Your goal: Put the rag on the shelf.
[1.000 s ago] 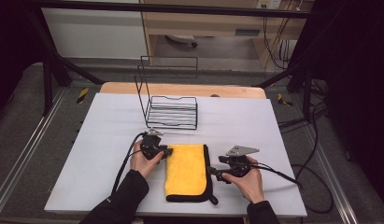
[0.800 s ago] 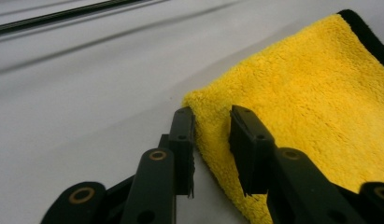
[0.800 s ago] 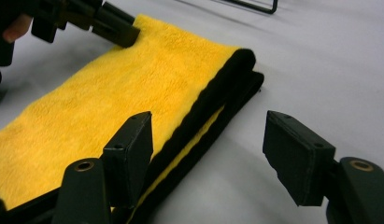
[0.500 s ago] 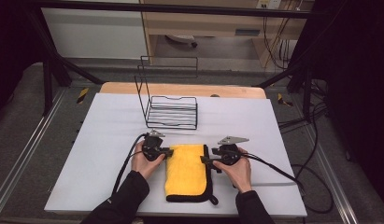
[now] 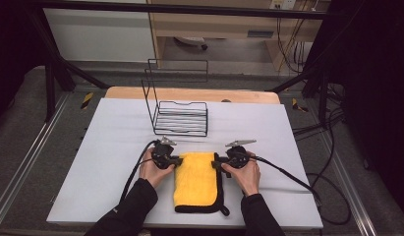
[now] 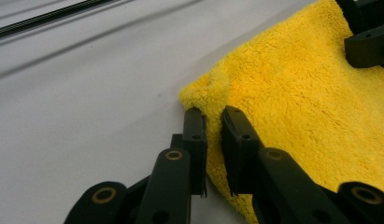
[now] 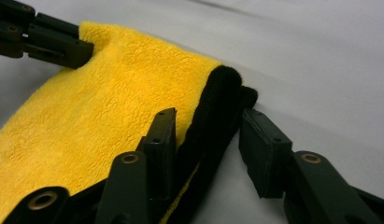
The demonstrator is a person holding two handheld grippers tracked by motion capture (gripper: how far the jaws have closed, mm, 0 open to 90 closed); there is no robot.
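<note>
A folded yellow cloth (image 5: 195, 183) with a black edge lies flat on the white tabletop (image 5: 111, 147), on the near side of a black wire rack (image 5: 179, 110) and apart from it. A person's two hands work at the cloth's far corners, the ones nearest the rack. The left tongs (image 5: 176, 161) sit at the far left corner; in the left gripper view the left tongs (image 6: 213, 116) are nearly closed, pinching the fluffy yellow edge (image 6: 210, 86), which bunches up just beyond the tips. The right tongs (image 5: 215, 163) sit at the far right corner, where the black edge runs. In the right gripper view the right tongs (image 7: 206, 123) straddle that black edge (image 7: 217, 112); they have just been closing, one jaw lying against the cloth while the other stands clear of it, with bare tabletop showing in the gap. The rest of the cloth stretches back from the rack toward the person, its near end flat by the tabletop's front edge. A cable (image 5: 283, 172) trails from the right tongs away to the side.
</note>
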